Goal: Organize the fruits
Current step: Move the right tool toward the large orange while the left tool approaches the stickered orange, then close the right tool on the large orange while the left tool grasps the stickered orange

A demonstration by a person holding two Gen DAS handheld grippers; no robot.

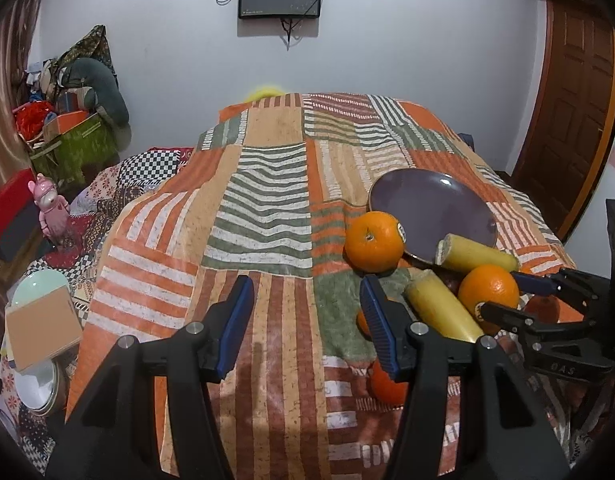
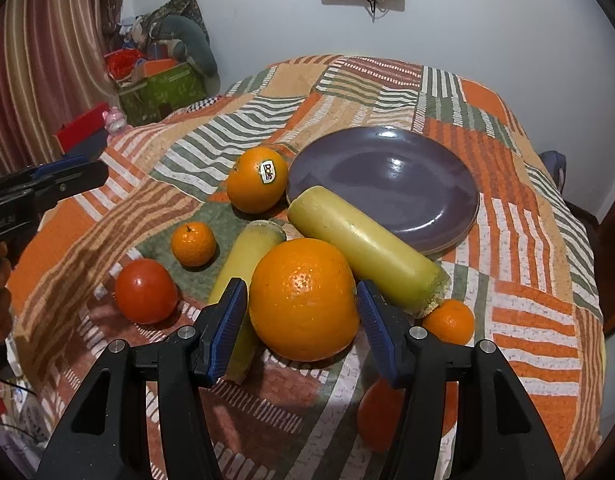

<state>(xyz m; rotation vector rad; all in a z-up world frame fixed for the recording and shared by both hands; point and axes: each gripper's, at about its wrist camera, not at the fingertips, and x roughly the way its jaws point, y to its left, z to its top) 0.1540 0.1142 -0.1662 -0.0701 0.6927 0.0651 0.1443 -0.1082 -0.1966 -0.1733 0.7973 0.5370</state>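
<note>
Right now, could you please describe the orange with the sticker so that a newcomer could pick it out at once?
Find the purple plate on the patchwork cloth. Just off its left rim sits a large orange, beyond the two yellow cylinders. It alone shows a white Dole sticker, unlike the other large orange between the right gripper fingers.

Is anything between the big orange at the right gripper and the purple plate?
Yes. A yellow cylinder lies across the near rim of the plate, directly beyond the big orange. The right gripper is open with a finger on either side of that orange, nothing between them.
</note>
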